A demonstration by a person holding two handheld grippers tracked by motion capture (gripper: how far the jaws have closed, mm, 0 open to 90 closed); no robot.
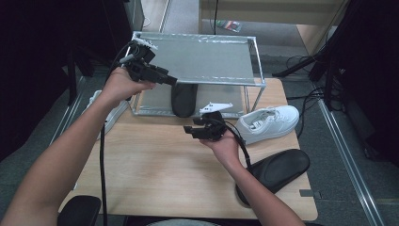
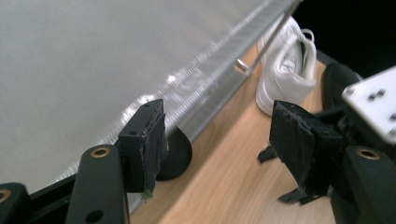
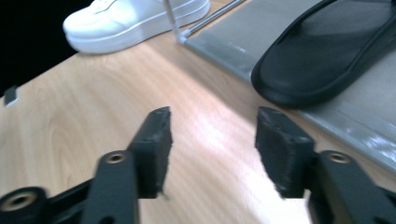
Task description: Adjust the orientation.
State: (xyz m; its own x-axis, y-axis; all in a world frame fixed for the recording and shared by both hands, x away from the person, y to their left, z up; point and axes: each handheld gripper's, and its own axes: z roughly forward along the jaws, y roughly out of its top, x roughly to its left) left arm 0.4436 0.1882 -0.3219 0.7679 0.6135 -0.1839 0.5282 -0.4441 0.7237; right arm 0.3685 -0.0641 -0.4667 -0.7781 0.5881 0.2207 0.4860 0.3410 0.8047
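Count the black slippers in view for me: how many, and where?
2. One black slipper lies on the shoe rack's lower shelf, toe poking over its front edge. The other black slipper lies on the table's near right corner. The rack's upper shelf may hide more.

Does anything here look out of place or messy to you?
A little. One black slipper sits on the lower shelf of the metal rack, but its match lies at the table's near right edge, partly overhanging it. The white sneaker stands on the table beside the rack. Nothing looks damaged or spilled.
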